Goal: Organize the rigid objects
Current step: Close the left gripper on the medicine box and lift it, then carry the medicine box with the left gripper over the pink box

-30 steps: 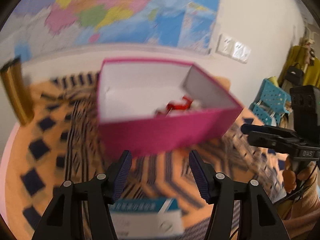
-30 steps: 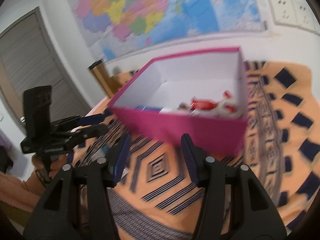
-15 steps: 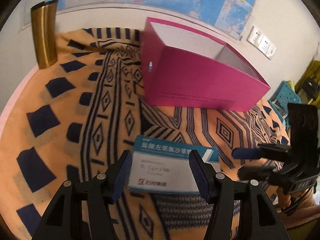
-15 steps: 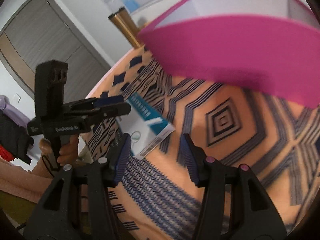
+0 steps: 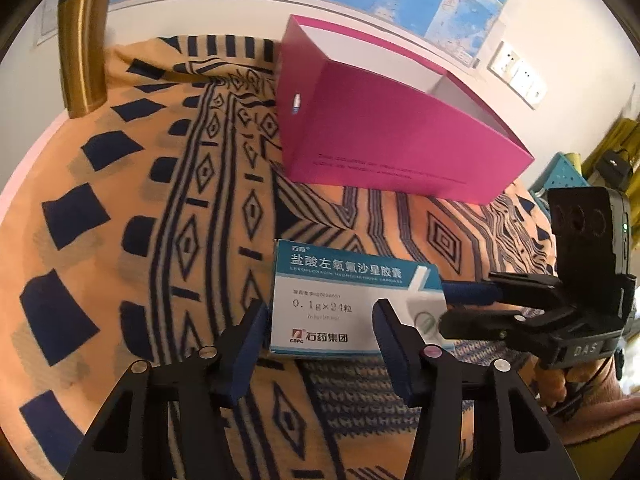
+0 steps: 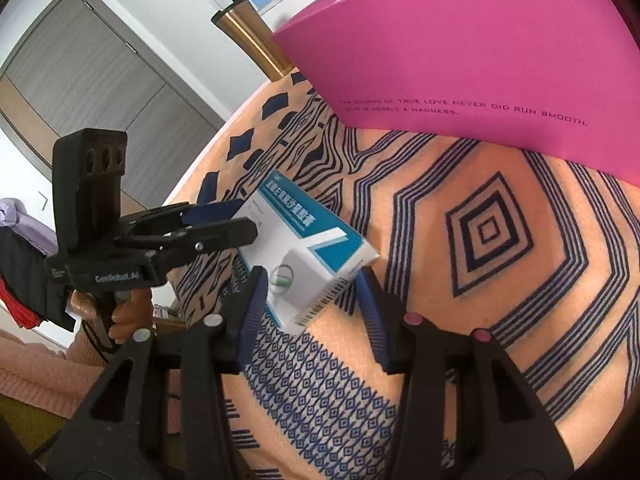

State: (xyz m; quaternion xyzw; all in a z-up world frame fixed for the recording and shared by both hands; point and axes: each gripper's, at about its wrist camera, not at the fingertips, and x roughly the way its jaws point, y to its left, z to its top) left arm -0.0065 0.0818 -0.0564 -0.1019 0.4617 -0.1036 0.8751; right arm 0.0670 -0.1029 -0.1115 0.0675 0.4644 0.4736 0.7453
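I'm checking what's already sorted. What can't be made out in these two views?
- Pink box contents: near wall hides them, both views.
- Whether either claw, left or right, presses the medicine box: unclear.
- Gold cylinder base: cloth hides it.

I see a white-teal medicine box flat on cloth, frame center — open magenta box upper right, approx. upright.

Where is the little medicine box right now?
In both wrist views the medicine box lies on the patterned cloth, in front of the pink box, with the left gripper and right gripper both around it.
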